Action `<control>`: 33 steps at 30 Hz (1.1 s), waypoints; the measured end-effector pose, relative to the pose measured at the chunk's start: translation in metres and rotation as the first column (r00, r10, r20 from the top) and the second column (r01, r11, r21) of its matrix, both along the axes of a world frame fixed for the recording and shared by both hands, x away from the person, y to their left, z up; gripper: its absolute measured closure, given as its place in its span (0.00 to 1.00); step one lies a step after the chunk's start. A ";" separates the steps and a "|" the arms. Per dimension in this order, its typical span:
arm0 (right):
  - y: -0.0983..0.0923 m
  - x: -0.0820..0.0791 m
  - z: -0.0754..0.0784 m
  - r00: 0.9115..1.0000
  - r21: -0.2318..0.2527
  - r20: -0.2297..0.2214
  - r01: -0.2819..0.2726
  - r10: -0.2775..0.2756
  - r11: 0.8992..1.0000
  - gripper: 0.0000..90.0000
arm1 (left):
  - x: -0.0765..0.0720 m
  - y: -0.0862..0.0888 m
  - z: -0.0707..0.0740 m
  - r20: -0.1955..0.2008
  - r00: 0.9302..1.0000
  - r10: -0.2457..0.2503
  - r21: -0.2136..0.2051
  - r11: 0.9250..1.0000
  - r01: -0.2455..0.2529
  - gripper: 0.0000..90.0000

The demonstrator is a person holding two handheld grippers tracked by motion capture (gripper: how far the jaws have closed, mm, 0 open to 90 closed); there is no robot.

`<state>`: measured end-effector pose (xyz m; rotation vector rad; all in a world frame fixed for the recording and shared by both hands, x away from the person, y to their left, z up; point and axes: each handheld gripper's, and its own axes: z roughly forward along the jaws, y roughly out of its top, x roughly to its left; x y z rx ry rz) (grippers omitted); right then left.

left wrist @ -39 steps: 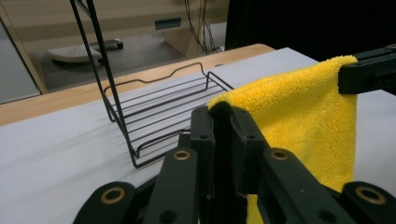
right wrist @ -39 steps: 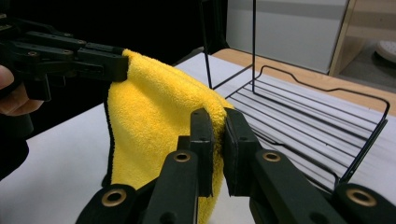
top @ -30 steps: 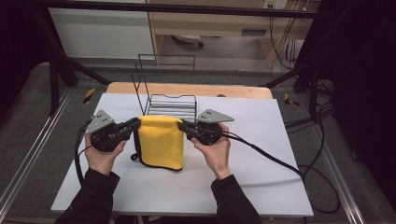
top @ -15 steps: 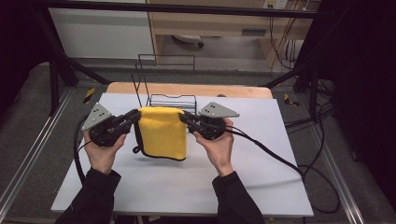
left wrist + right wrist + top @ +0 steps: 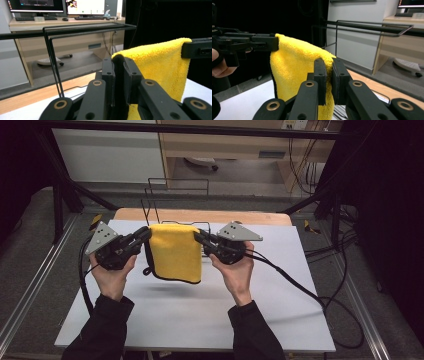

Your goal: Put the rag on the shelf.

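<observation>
Yellow fluffy microfibre towel (image 5: pixel 176 252) hangs folded in air above white table sheet (image 5: pixel 210 315), in front of black wire rack (image 5: pixel 172 200). Left gripper (image 5: pixel 145 234) pinches its left top corner, right gripper (image 5: pixel 198 238) pinches right top corner.

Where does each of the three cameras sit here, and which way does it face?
High view: above the person's side, looking forward and down on the table; forearms, hands, left gripper, right gripper.
Left gripper view: rides that gripper, looking along its jaws at the yellow towel and wire rack.
Right gripper view: rides that gripper, looking along its jaws.
Shared: both gripper views show towel, rack and the opposite gripper.
</observation>
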<state>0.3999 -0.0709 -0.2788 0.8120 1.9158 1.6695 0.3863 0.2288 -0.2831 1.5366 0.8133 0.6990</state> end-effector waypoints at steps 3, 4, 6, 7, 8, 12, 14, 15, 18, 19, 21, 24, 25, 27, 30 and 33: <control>-0.001 0.000 0.004 1.000 0.006 0.010 0.005 -0.005 1.000 0.93 | 0.001 -0.002 0.004 0.011 1.000 0.006 -0.007 1.000 -0.006 0.90; -0.001 0.001 0.006 1.000 0.008 0.014 0.008 -0.008 1.000 0.93 | 0.001 -0.002 0.005 0.015 1.000 0.007 -0.004 1.000 -0.007 0.90; -0.002 0.001 0.008 1.000 0.011 0.018 0.012 -0.012 1.000 0.93 | 0.002 -0.003 0.008 0.020 1.000 0.010 -0.009 1.000 -0.010 0.90; -0.002 0.002 0.009 1.000 0.013 0.023 0.013 -0.014 1.000 0.93 | 0.002 -0.003 0.009 0.023 1.000 0.011 -0.006 1.000 -0.011 0.90; -0.002 0.002 0.011 1.000 0.016 0.023 0.015 -0.016 1.000 0.93 | 0.003 -0.004 0.010 0.028 1.000 0.012 -0.009 1.000 -0.012 0.90; -0.002 0.004 0.016 0.999 0.018 0.040 0.019 -0.020 1.000 0.93 | 0.005 -0.004 0.015 0.036 0.999 0.015 -0.017 1.000 -0.015 0.90; -0.001 0.005 0.018 0.999 0.021 0.042 0.024 -0.025 0.999 0.93 | 0.006 -0.004 0.018 0.042 0.999 0.020 -0.018 1.000 -0.019 0.90; -0.001 0.006 0.020 0.999 0.022 0.043 0.026 -0.027 0.999 0.93 | 0.007 -0.004 0.020 0.046 0.999 0.022 -0.019 1.000 -0.021 0.90; -0.001 0.008 0.025 0.998 0.021 0.055 0.028 -0.029 0.999 0.93 | 0.008 -0.004 0.026 0.057 0.998 0.022 -0.018 1.000 -0.021 0.90; 0.000 0.009 0.026 0.998 0.024 0.058 0.030 -0.031 0.999 0.93 | 0.009 -0.004 0.027 0.060 0.998 0.022 -0.022 1.000 -0.021 0.90; 0.000 0.010 0.029 0.997 0.028 0.066 0.032 -0.034 0.999 0.93 | 0.010 -0.004 0.031 0.065 0.998 0.022 -0.025 0.999 -0.021 0.90; 0.000 0.011 0.034 0.996 0.031 0.077 0.035 -0.038 0.999 0.93 | 0.012 -0.005 0.036 0.075 0.997 0.026 -0.032 0.999 -0.024 0.90; 0.000 0.012 0.036 0.996 0.033 0.082 0.037 -0.039 0.999 0.93 | 0.013 -0.005 0.037 0.075 0.997 0.022 -0.040 0.999 -0.019 0.90; -0.001 0.013 0.039 0.996 0.041 0.086 0.035 -0.039 0.999 0.93 | 0.014 -0.005 0.041 0.081 0.996 0.022 -0.050 0.999 -0.018 0.90; -0.001 0.015 0.043 0.994 0.043 0.098 0.037 -0.041 0.998 0.93 | 0.017 -0.006 0.046 0.085 0.996 0.022 -0.056 0.998 -0.018 0.90; -0.001 0.016 0.047 0.993 0.050 0.104 0.044 -0.049 0.998 0.93 | 0.019 -0.007 0.050 0.092 0.995 0.025 -0.057 0.998 -0.020 0.90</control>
